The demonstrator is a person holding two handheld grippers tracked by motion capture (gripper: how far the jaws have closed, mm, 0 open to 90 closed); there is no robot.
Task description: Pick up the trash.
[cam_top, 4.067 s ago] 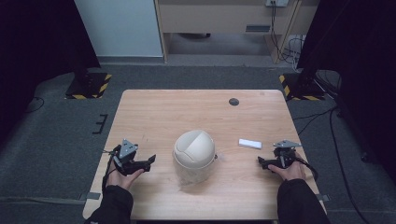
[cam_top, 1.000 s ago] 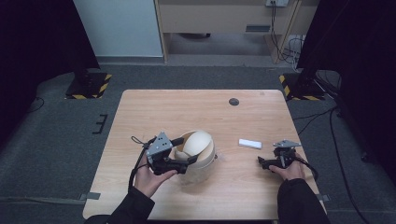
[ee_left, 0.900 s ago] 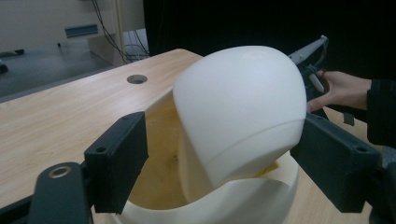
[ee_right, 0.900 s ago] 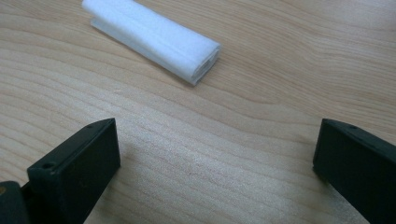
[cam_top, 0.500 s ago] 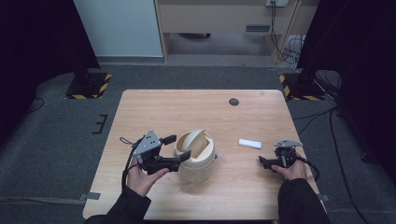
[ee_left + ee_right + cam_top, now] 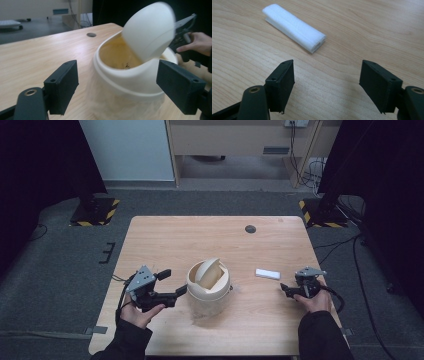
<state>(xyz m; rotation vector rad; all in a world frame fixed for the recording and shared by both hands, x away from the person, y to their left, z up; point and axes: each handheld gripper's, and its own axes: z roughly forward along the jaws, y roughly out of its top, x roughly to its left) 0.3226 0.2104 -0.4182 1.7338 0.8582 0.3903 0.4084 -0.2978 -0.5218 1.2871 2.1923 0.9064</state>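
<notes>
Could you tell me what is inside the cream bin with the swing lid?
Past the tilted lid, the cream bin shows a yellowish inner wall and a small dark speck; the lid and rim hide its bottom.

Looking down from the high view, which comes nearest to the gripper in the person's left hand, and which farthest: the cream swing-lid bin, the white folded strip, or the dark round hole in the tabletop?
From the left gripper:
1. Cream swing-lid bin, right beside its jaws, mid-table.
2. White folded strip, beyond the bin, toward the right gripper.
3. Dark round hole, near the table's far edge.
</notes>
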